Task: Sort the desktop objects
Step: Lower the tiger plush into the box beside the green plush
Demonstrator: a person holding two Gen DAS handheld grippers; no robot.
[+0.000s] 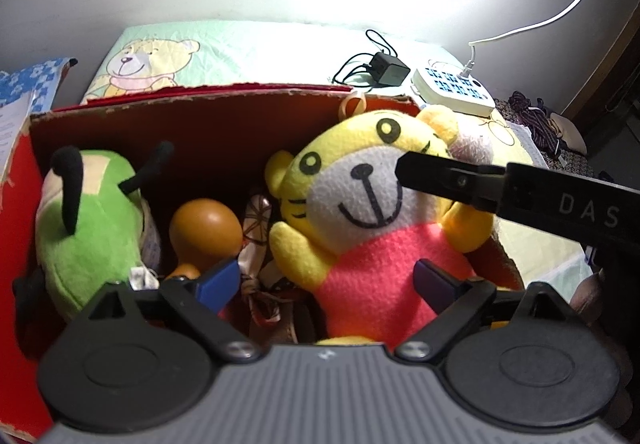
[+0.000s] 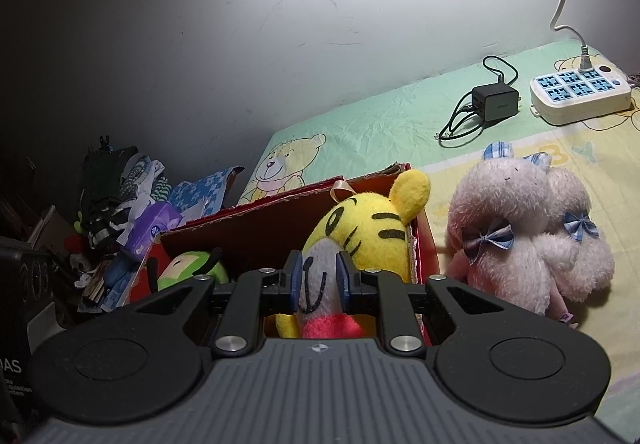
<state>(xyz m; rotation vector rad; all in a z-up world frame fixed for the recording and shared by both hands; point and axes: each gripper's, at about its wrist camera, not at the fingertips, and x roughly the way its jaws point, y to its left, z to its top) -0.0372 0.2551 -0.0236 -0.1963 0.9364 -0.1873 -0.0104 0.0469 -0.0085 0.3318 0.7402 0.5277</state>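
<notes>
A yellow tiger plush [image 1: 360, 196] in a pink shirt sits upright at the right end of a red cardboard box [image 1: 192, 112]. My right gripper [image 2: 319, 276] is shut on the plush's white muzzle [image 2: 320, 272], and its black finger [image 1: 440, 174] crosses the tiger's face in the left wrist view. My left gripper [image 1: 328, 282] hovers open just above the box, its blue pads wide apart over the tiger's lower body and holding nothing. A green plush [image 1: 84, 228] and a brown gourd-shaped toy [image 1: 206, 228] lie in the box. A pink fluffy plush [image 2: 528, 240] rests on the sheet right of the box.
A white power strip [image 2: 580, 96] and a black charger [image 2: 494, 102] with its cable lie at the back on the bear-print sheet [image 2: 380, 128]. Left of the box are piled clothes [image 2: 112, 184] and a purple tissue pack [image 2: 150, 228]. A wall stands behind.
</notes>
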